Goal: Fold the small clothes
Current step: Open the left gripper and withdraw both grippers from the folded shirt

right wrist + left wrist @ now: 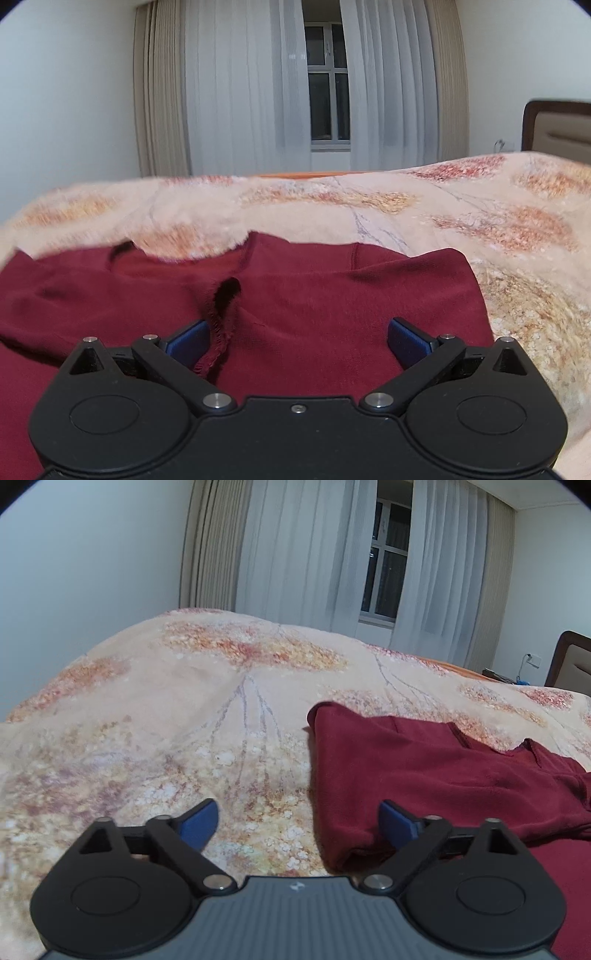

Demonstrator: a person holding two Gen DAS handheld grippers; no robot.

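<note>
In the left wrist view, the left gripper (297,821) stands at the bottom of the frame with its jaws spread wide and nothing between them. Its left blue pad (197,823) is over the flowered blanket (155,738), and its right blue pad (397,825) is at the near left corner of the dark red garment (424,775). I cannot tell if this pad touches the cloth. The garment lies on the blanket in the right half of the frame; its right part is cut off by the frame edge. Behind the bed, in the upper middle, grey curtains (295,554) leave a strip of window (388,557) open, and a brown headboard (570,661) is cut at the right edge.

In the right wrist view, the right gripper (297,341) is also wide open and grips nothing. The garment fills the lower left and centre. A raised fold with a stitched hem (218,339) runs just beside the left pad (190,343); the right pad (408,343) is over flat cloth. The far left of the blanket is blurred. No containers are seen
</note>
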